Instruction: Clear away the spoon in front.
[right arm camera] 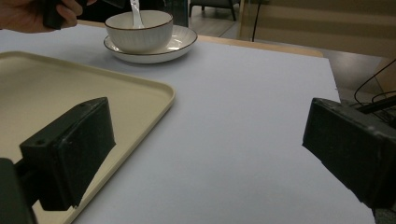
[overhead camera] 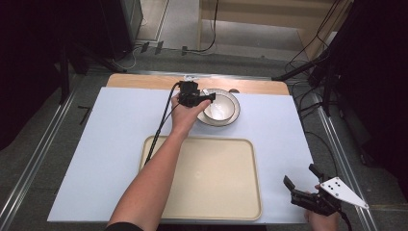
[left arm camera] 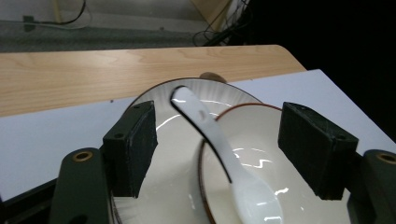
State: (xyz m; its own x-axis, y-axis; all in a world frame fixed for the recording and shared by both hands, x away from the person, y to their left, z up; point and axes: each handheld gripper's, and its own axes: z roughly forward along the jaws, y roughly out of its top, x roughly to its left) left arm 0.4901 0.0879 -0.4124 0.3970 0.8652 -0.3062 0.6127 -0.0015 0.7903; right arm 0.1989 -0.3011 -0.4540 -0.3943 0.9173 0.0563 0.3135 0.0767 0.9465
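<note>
At the far side of the desk (overhead camera: 96, 144) our left gripper (left arm camera: 219, 149), fingers apart, straddles the spoon (left arm camera: 219, 154) leaning in the bowl (left arm camera: 280, 140) on its plate (left arm camera: 159, 126); an off-centre close could flick the spoon or tip the bowl, while the right gripper (overhead camera: 308, 185) waits open at the near right.

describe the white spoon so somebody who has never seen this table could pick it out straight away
Past the far edge of the big cream tray, a bowl sits on a brown-rimmed plate near the table's far side. The white spoon rests in that bowl, its curved handle leaning out over the rim between the open left tool jaws. It is the one long, glossy white piece among round dishes.
</note>
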